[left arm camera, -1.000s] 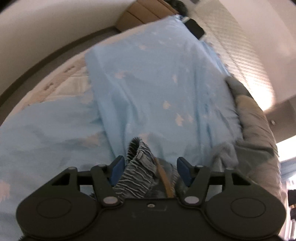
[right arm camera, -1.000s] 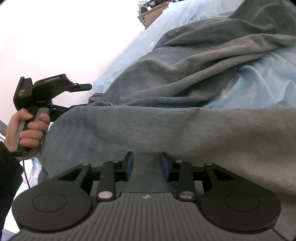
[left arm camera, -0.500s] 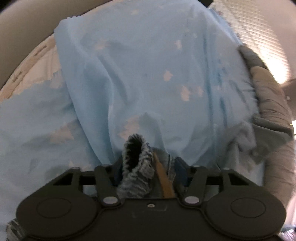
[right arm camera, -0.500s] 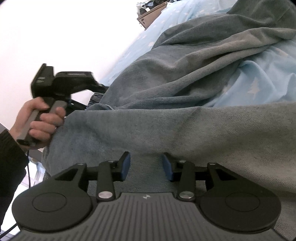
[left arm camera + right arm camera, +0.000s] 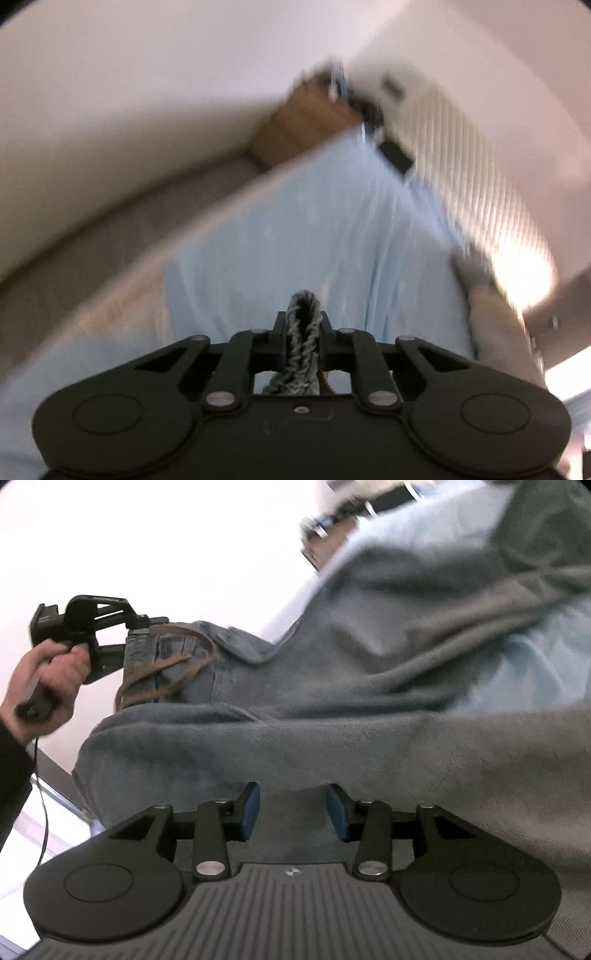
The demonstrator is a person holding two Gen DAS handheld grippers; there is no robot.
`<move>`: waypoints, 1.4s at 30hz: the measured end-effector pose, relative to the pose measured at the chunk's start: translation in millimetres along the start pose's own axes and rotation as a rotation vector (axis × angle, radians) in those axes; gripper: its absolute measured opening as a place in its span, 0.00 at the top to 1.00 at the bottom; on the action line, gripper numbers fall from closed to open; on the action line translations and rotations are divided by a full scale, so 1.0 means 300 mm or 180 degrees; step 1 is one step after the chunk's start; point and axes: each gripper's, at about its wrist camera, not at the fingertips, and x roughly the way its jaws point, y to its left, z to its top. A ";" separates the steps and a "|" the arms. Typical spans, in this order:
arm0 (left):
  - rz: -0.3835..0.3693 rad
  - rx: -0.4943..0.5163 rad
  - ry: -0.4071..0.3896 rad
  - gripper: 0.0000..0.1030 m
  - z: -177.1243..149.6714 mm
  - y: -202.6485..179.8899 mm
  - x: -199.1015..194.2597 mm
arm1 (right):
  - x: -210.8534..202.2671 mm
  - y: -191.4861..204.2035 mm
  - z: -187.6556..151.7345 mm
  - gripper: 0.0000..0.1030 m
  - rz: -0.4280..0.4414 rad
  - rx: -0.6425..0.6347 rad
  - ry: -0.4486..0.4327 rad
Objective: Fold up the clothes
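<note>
Grey-blue jeans (image 5: 332, 709) lie spread over a bed. My left gripper (image 5: 303, 341) is shut on the jeans' waistband (image 5: 303, 332) and holds it lifted; from the right wrist view it appears at the left (image 5: 122, 635), pinching the waistband with its brown belt (image 5: 166, 664). My right gripper (image 5: 291, 808) is open, its blue pads (image 5: 248, 810) resting low over a jeans leg, with denim between the jaws but not clamped.
A light blue star-print sheet (image 5: 314, 236) covers the bed. A wooden nightstand (image 5: 303, 122) stands at the far corner by the white wall. A quilted headboard (image 5: 476, 177) runs along the right. The left wrist view is blurred.
My left gripper has closed on the waistband and lifted it up off the bed, tilting upward. My right gripper stays open over the jeans leg.
</note>
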 end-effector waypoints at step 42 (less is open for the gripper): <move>-0.0068 -0.0434 0.0003 0.10 -0.423 0.150 -0.271 | -0.083 0.085 -0.018 0.57 -0.0273 -0.0519 -0.0332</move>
